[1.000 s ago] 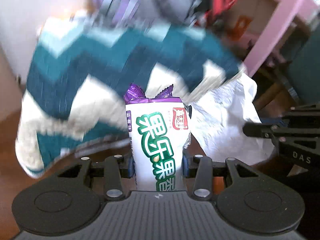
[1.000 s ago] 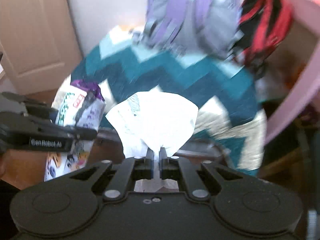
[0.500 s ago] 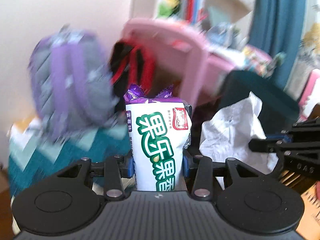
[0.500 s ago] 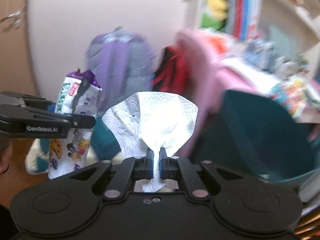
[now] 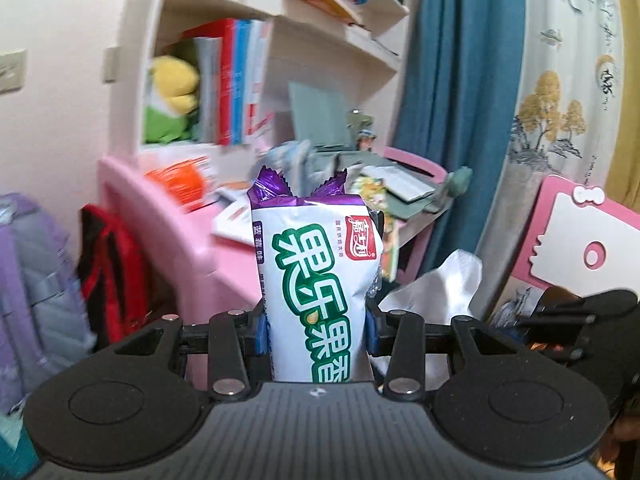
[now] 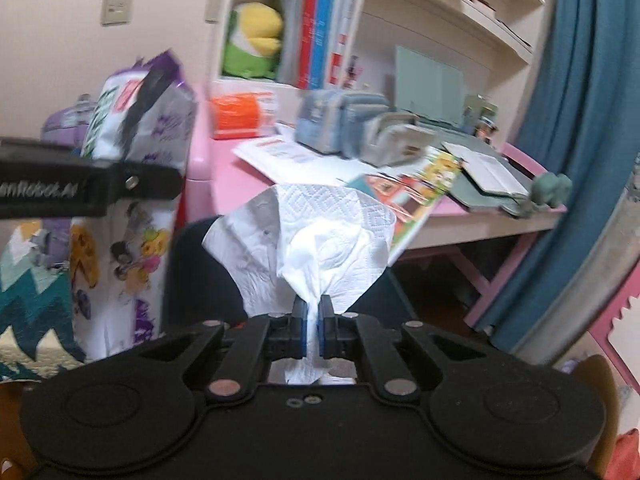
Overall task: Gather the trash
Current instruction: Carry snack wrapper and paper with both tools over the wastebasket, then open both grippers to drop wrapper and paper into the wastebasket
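My left gripper [image 5: 316, 320] is shut on a white snack bag [image 5: 316, 292] with green lettering and a purple top, which stands upright between the pads. In the right wrist view the same snack bag [image 6: 136, 184] shows at the left, clamped by the left gripper [image 6: 124, 184]. My right gripper [image 6: 314, 320] is shut on a crumpled white paper tissue [image 6: 312, 240] that fans out above the pads. The tissue [image 5: 436, 296] also appears at the right of the left wrist view, beside the right gripper's body [image 5: 576, 324]. Both grippers are held up in the air in front of a pink desk.
A pink desk [image 6: 256, 184] carries papers, a picture book [image 6: 416, 188], a grey-blue pencil case [image 6: 344, 124] and an orange pack [image 6: 236, 114]. Shelves with books [image 6: 320, 28] and a plush toy [image 6: 252, 40] rise behind. A blue curtain [image 6: 576, 120] hangs right; a purple backpack [image 5: 28, 296] hangs left.
Both grippers have risen and swung right, from the teal zigzag blanket and backpacks up to the pink desk and bookshelf. The snack bag and the tissue stay clamped.
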Motion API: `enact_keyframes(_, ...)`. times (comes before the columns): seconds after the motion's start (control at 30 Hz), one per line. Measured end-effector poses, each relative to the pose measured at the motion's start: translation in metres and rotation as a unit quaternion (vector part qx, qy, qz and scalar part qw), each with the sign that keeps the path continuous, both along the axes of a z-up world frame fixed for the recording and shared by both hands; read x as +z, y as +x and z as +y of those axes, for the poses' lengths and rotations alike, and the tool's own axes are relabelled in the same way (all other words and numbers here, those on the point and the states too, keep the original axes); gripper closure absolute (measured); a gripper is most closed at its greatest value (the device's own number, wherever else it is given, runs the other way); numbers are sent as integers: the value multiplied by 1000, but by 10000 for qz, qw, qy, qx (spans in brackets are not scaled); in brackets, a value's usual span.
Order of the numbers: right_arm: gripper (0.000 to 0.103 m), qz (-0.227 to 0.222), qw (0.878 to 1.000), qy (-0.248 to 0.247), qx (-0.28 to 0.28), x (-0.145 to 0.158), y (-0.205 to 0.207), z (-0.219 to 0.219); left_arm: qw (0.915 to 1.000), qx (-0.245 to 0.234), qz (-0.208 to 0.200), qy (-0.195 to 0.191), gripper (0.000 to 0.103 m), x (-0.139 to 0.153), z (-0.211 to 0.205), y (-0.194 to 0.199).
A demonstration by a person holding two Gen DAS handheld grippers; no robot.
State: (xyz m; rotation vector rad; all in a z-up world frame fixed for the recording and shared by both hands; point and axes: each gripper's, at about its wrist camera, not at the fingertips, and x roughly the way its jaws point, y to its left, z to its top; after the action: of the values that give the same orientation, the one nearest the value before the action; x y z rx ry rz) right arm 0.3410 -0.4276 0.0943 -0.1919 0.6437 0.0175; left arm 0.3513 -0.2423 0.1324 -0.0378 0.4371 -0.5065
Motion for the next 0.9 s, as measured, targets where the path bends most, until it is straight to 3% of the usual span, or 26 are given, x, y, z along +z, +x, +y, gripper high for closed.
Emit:
enact_keyframes(0.13,99,260,9996,-81,-27,-12,9,-13,9999,-135,-41,100,61,-4,-40,17)
enact_keyframes(0.33,97,675,9976,-112,71,-31,23,-19,9986,-202,362,330,61,-36,-76,48)
enact_keyframes(0.47,84,856,9963,0,67,-38,27,-24,9953,-240,741,577,60,-62,-88,64)
enact_keyframes(0.63,72,946,9953,197,56,-40,27,-31,9925,-217,1101,492,56,-79,-82,69)
enact_keyframes(0.73,62,895,9955,308,83,-38,19,-32,9925,-137,1128,447,46,-80,-77,64)
enact_keyframes(0.8,61,853,9957,362,80,-36,14,-31,9929,-103,1114,395,30,-77,-73,59)
enact_keyframes(0.9,59,770,9958,482,94,-31,4,-31,9947,-89,974,324,26,-70,-66,46)
